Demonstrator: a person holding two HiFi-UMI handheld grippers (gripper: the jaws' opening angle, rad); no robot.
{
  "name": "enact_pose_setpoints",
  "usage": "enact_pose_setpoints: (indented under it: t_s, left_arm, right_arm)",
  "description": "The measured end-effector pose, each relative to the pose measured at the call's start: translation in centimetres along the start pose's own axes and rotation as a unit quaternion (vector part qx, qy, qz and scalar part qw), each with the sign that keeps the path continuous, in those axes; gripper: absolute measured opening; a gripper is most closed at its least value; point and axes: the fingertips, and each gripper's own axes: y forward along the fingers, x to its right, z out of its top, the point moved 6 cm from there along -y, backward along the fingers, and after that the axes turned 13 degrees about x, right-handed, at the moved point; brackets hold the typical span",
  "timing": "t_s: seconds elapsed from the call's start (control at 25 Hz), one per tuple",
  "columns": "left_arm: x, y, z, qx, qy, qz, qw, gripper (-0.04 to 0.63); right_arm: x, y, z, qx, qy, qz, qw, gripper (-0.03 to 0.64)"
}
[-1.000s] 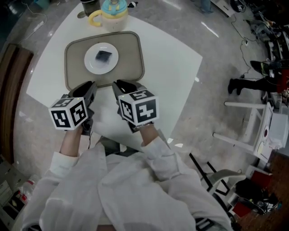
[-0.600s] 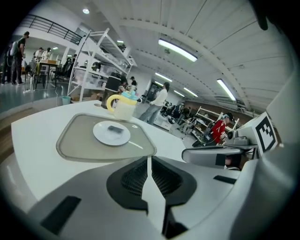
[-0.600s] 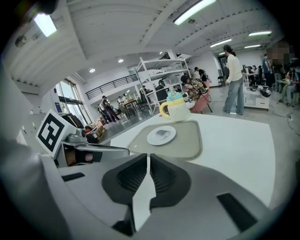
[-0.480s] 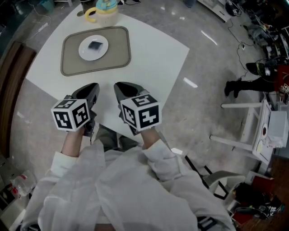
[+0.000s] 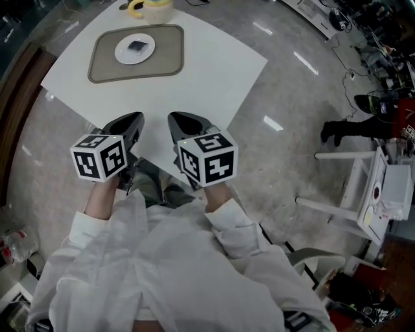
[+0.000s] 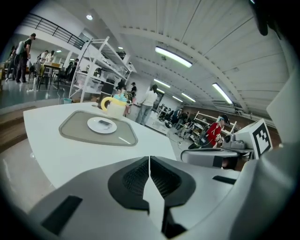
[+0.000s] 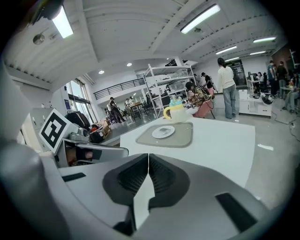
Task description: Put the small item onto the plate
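Observation:
A small dark item [image 5: 137, 46] lies on a white plate [image 5: 127, 54], which sits on a grey mat [image 5: 165, 55] at the far side of the white table [image 5: 207, 71]. Both grippers hover off the table's near corner, over the floor and well short of the plate. My left gripper [image 5: 135, 118] is shut with nothing between its pads; its jaws have just been closing. My right gripper [image 5: 176, 118] is also shut and empty. The left gripper view shows the plate [image 6: 96, 126] and item [image 6: 106, 123] far ahead, as does the right gripper view, where the plate [image 7: 159, 134] lies beyond the jaws.
A yellow-handled mug [image 5: 149, 8] stands behind the mat at the table's far edge. White metal frames [image 5: 350, 188] and clutter stand on the floor at the right. Shelving [image 6: 101, 70] and several people fill the room behind the table.
Both grippers have drawn back from the table's near edge toward the person and now hang over the floor. The plate with the item has stayed on the mat.

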Motion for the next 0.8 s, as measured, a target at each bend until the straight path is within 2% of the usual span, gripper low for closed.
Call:
enact_pose_setpoints:
  t_s: [0.36,0.6,0.8]
  left_arm:
    - [2.6,-2.2,-2.2,-0.005,0.004,0.009,0.9999,0.014]
    - [3.2,-3.0,-2.5,-0.008,0.006,-0.004,0.9999,0.014]
    - [3.3,-2.9,-2.4,-0.013,0.017,-0.017,0.9996,0.014]
  right_arm:
    - [-1.3,-2.3,-2.6,-0.019,0.007,0.025,0.999,0.018]
    - [-2.3,-2.4,-2.8,-0.016,0.015,0.03,0.999,0.017]
    - [-2.5,-2.5,-2.9,-0.01,0.021,0.017,1.0,0.017]
